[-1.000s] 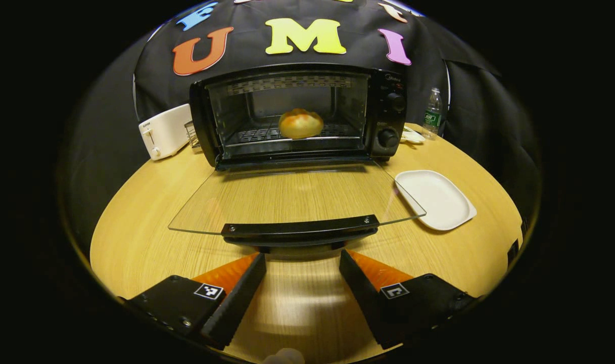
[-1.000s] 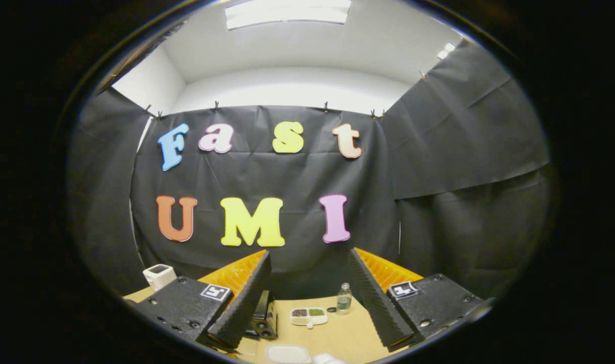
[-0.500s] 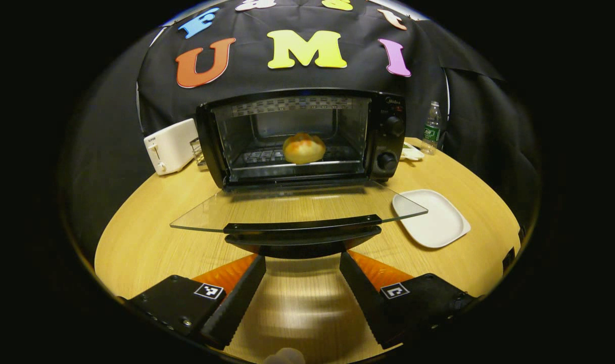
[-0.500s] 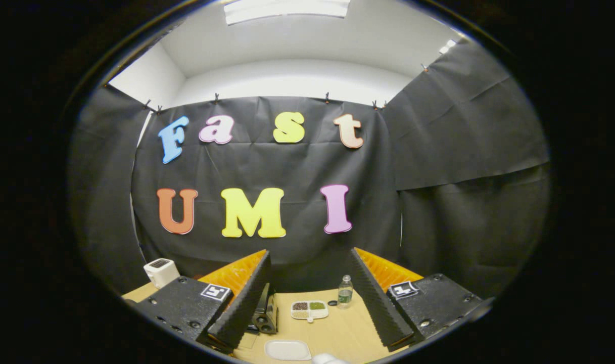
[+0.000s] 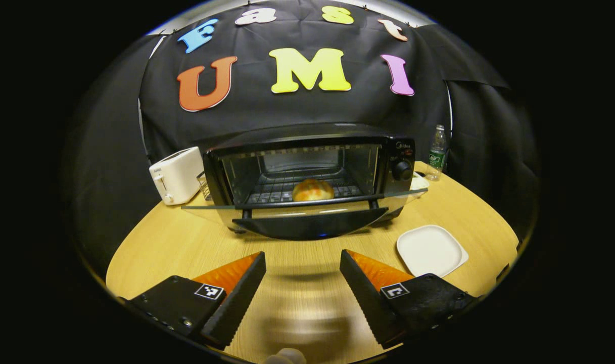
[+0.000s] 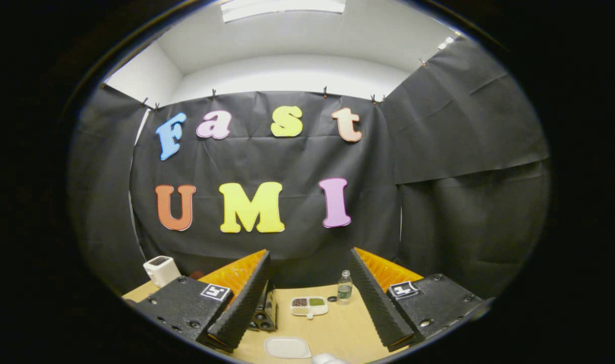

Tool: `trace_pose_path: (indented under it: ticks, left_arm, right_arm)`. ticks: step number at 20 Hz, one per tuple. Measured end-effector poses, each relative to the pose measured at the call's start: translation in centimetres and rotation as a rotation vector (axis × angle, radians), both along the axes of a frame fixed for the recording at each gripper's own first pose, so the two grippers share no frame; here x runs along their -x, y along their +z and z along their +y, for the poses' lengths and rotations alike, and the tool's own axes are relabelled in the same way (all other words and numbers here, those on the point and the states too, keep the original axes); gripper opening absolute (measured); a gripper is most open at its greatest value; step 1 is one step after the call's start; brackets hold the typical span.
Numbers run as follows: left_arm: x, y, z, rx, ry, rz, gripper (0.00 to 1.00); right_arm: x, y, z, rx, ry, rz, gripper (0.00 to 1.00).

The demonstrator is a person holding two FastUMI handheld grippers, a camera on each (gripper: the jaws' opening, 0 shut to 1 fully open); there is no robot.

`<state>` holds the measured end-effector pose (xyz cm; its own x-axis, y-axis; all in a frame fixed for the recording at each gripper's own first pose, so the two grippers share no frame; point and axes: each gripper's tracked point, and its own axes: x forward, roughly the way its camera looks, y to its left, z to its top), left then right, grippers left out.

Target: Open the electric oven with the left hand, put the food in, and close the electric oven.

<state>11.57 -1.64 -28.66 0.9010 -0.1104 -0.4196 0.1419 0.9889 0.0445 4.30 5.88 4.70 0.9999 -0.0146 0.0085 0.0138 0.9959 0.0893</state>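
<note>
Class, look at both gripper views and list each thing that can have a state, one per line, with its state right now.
Oven door: partly open, glass tilted toward closed.
Bun: inside the oven, on the rack.
Plate: bare, flat on the table.
Bottle: upright, capped.
Left gripper: open, holding nothing.
Right gripper: open, holding nothing.

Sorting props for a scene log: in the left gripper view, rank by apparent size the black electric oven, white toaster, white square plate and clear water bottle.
1. Black electric oven
2. White toaster and white square plate: alike, and the plate is nearer
3. Clear water bottle
</note>
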Motion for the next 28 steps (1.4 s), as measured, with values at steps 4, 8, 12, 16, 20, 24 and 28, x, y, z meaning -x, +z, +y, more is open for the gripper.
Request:
trace_pose_path:
  ticks: [4, 8, 12, 16, 20, 24, 28]
  left_arm:
    - [-2.0, 1.5, -0.4, 0.039, 0.021, -0.018, 1.0]
    - [-3.9, 2.8, -0.8, 0.03, 0.007, -0.047, 0.97]
    - [-6.3, 3.5, -1.1, 0.025, 0.009, -0.059, 0.96]
    - [-8.4, 4.3, -1.3, 0.023, 0.009, -0.076, 0.97]
    - [-8.9, 4.3, -1.6, 0.038, 0.018, -0.07, 0.96]
    - [-7.9, 4.2, -1.1, 0.025, 0.019, -0.061, 0.97]
    - [-4.4, 6.6, 0.0, 0.034, 0.032, -0.091, 0.97]
  right_arm:
    - [-0.1, -0.9, 0.5, -0.005, 0.011, 0.026, 0.96]
    - [-0.6, -1.1, 0.2, -0.012, 0.008, 0.029, 0.96]
    - [-1.0, -1.9, -0.1, -0.011, 0.001, 0.046, 0.96]
    - [-1.1, -2.3, -0.3, -0.009, -0.005, 0.058, 0.96]
    - [-1.3, -2.9, -0.7, -0.01, -0.012, 0.072, 0.96]
    - [-1.4, -2.8, -0.5, -0.011, -0.004, 0.065, 0.96]
    - [-1.4, -1.7, 0.3, -0.001, 0.019, 0.046, 0.96]
